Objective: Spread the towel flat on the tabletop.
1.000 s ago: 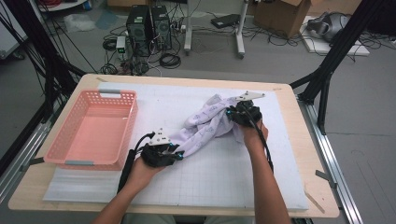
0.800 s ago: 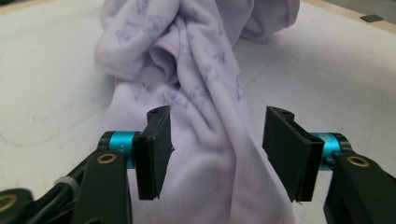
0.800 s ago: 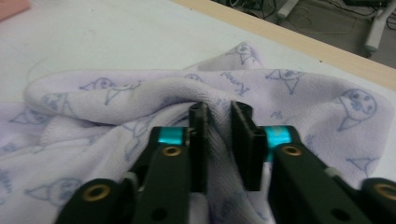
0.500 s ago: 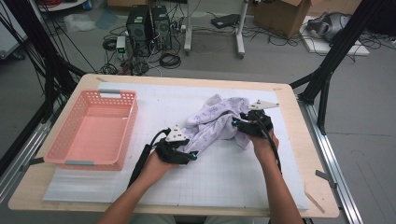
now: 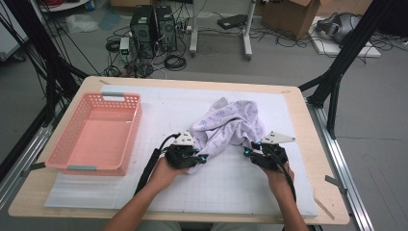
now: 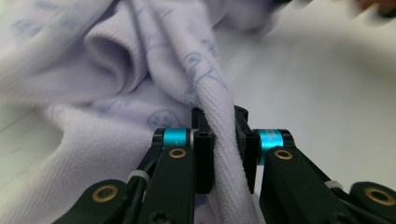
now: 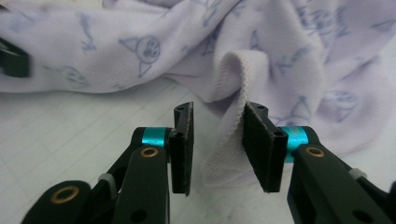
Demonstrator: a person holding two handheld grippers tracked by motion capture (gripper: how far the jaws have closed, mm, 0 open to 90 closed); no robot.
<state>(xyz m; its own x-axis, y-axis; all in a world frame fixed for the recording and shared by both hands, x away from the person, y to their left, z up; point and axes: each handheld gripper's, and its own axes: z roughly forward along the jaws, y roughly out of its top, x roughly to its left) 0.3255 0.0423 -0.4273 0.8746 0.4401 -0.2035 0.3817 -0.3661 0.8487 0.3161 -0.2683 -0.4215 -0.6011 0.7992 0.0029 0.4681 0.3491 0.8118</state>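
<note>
My left gripper has just been closing, and its pads now pinch a thick fold of the lilac printed garment squarely between them. My right gripper has been easing shut too, but its jaws stand apart around a hemmed edge of the cloth: one pad touches the fabric, the other has a clear gap, so nothing is gripped there yet.

From the high view, the left gripper sits at the garment's near-left corner and the right gripper at its near-right edge; the cloth lies crumpled mid-tabletop on the white gridded mat, with the pink basket well apart to the left and holding nothing.

I judge that I am at the step of taking a two-point hold before spreading or folding. Next I should close the right gripper fully on that hem, then draw both apart evenly.
</note>
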